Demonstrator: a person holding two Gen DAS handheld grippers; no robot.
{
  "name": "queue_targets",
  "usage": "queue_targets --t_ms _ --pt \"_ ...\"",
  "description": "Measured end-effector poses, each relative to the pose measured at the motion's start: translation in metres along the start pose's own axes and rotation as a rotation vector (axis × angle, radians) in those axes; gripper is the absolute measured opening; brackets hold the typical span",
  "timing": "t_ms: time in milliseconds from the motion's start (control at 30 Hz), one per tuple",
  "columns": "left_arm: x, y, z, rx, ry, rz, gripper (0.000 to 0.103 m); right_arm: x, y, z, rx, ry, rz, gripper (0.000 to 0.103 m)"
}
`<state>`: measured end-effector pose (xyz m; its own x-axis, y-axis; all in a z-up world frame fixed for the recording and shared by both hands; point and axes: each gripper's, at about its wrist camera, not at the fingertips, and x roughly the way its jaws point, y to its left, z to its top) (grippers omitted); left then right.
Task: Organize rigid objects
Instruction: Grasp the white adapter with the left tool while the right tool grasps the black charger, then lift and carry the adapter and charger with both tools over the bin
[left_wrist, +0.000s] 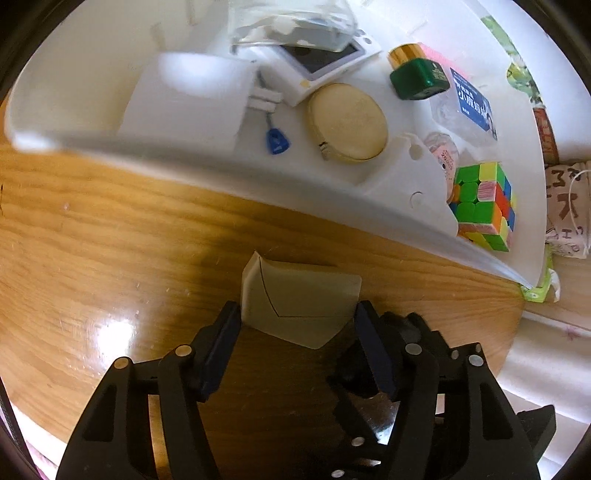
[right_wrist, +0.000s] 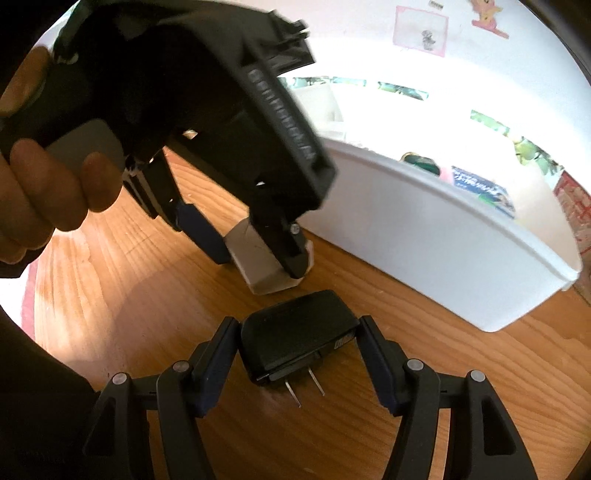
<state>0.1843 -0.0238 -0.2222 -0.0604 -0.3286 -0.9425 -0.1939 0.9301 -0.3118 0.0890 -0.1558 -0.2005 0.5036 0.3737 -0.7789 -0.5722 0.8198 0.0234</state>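
Two grippers work side by side on a wooden table (left_wrist: 110, 229), each one around its own object. The left gripper (left_wrist: 297, 317) points steeply down and has a pale block (left_wrist: 299, 299) between its fingers. The block is off-white to beige, with flat faces and cut corners, and a thin dark line runs across its top. It stands on the wood just in front of the white bin (left_wrist: 258, 177). In the left wrist view both blue pads lie against the sides of the block, so the claw looks clenched on it, but the shadow there is deep and I cannot be fully sure that the pads press. In the right wrist view a hand (right_wrist: 40, 195) holds the handle of this gripper.

The right gripper (right_wrist: 297, 332) has a black power adapter (right_wrist: 295, 336) between its fingers, and both pads touch its sides, so it is grasping the adapter. The adapter is a flat black box with rounded corners, and two metal prongs stick out toward the camera. It lies on the table just beside the pale block, nearer to the camera.

Inside the bin lie a round gold tin (left_wrist: 347, 122), a colour cube (left_wrist: 484, 206), a green bottle with a gold cap (left_wrist: 417, 74), a blue key fob (left_wrist: 276, 142), a white box (left_wrist: 188, 96) and a small white screen device (left_wrist: 325, 62).
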Motion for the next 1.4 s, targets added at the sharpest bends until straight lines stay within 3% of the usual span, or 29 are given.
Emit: queue_targets --t_ms 400,800,1033,1133,1400 --pt "-0.028 0.043 -0.038 -0.059 -0.085 -0.014 0.067 -0.025 0.008 0.007 -0.004 -0.046 -0.082 0.066" --pt "-0.080 0.071 -0.070 -0.128 -0.212 -0.007 0.067 -0.056 0.022 0.005 -0.027 -0.080 -0.059 0.066" --pt "-0.110 0.063 -0.056 -0.108 -0.254 0.032 0.067 -0.077 0.019 0.025 -0.079 -0.089 -0.068 0.066" --pt "-0.122 0.054 -0.049 -0.090 -0.268 0.015 0.067 -0.089 0.013 0.040 -0.104 -0.105 -0.094 0.066" --pt "-0.152 0.014 -0.022 0.026 -0.341 0.039 0.067 -0.115 -0.019 0.085 -0.089 -0.176 -0.164 0.066"
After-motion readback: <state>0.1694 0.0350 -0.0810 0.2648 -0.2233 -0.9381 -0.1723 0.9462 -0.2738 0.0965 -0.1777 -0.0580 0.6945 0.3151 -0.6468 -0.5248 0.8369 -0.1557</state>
